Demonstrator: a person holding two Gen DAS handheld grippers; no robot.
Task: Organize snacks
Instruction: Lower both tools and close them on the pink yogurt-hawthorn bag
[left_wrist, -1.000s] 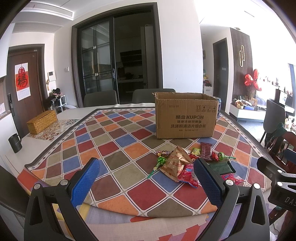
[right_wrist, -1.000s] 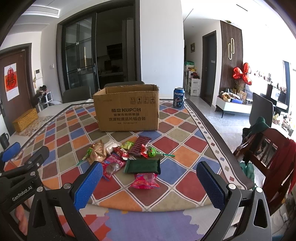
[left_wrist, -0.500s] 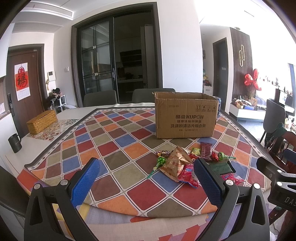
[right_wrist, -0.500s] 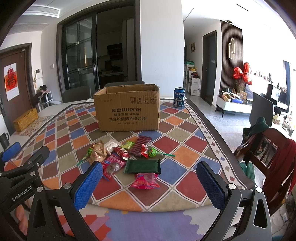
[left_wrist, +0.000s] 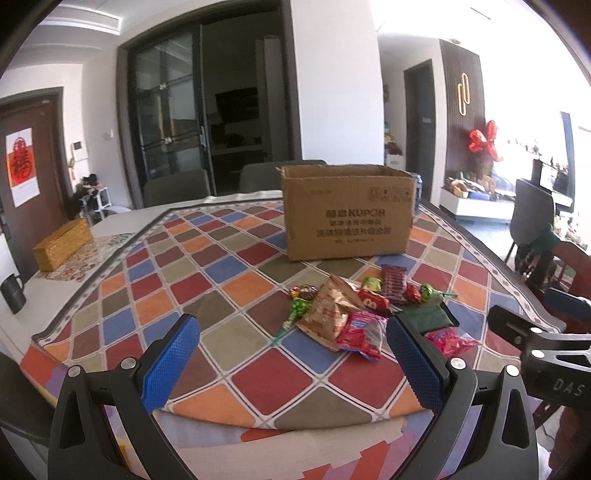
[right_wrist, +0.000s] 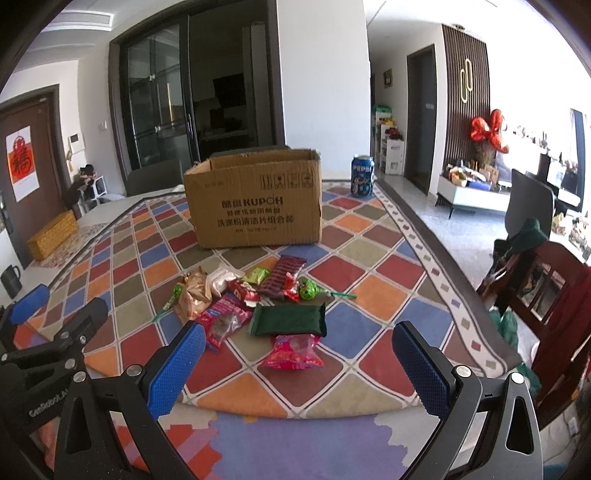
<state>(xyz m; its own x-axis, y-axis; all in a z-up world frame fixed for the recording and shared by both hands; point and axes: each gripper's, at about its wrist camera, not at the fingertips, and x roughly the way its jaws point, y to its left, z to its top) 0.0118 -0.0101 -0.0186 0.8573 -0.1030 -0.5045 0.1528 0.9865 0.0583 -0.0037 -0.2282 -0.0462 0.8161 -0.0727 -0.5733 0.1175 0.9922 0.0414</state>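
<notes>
Snacks (right_wrist: 255, 302) haven't budged in the last second, piled in front of the cardboard box (right_wrist: 255, 203). Your left gripper (left_wrist: 291, 365) and right gripper (right_wrist: 299, 365) both gape wide, empty, so sorting hasn't started.

table (right_wrist: 384, 236) w/ box (right_wrist: 255, 203), snacks (right_wrist: 255, 302), can (right_wrist: 362, 180)
</notes>
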